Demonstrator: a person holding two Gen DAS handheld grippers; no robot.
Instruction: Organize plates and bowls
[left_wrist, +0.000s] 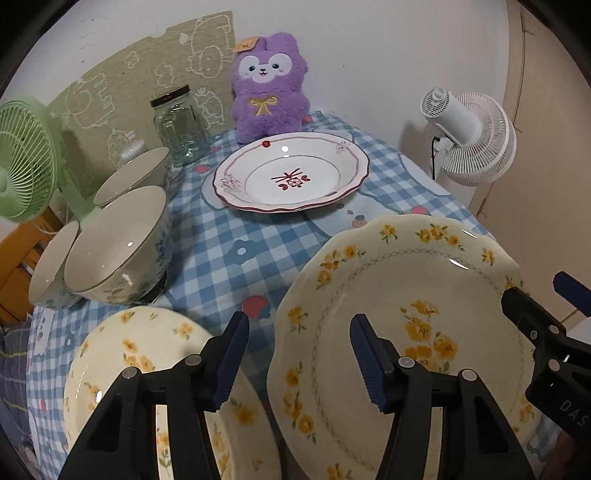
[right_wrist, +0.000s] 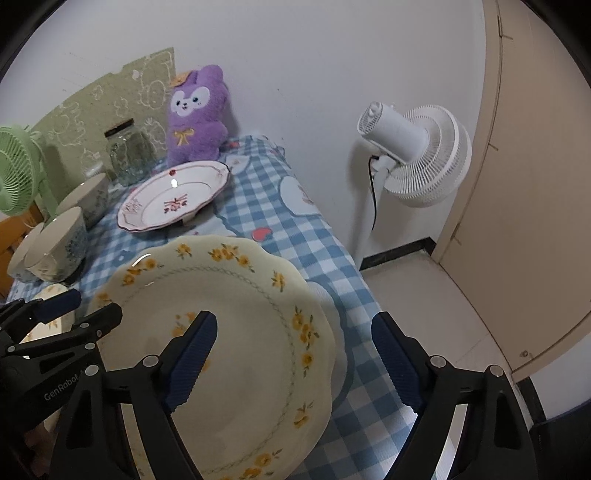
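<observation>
My left gripper (left_wrist: 299, 354) has its jaws partly apart with nothing between the pads; they straddle the gap between two yellow-flowered plates, the left yellow plate (left_wrist: 147, 369) under one finger and the right yellow plate (left_wrist: 406, 332) under the other. My right gripper (right_wrist: 291, 362) stands wide, its jaws spanning the near right rim of that same right plate, pads not pressing as far as I can judge. That plate looks tilted, its right side raised, though the fisheye makes me unsure whether it rests on something.

By my reading the sorting has barely begun. The two yellow plates lie side by side, not stacked, and the red-trimmed plate (left_wrist: 291, 173) sits alone farther back on the checked worktop (left_wrist: 229, 251). On the left, three bowls (left_wrist: 118, 243) stand grouped, touching or nearly so, none nested inside another from what I see. So stacking plates and nesting bowls are both left.

Around them: a glass jar (left_wrist: 179, 125) just behind the bowls, a purple plush toy (left_wrist: 267, 88) right behind the red-trimmed plate, a green fan (left_wrist: 22, 158) at far left, a white fan (left_wrist: 469, 136) off the worktop's right edge. The jar and plush crowd the back, so little free room remains there.
</observation>
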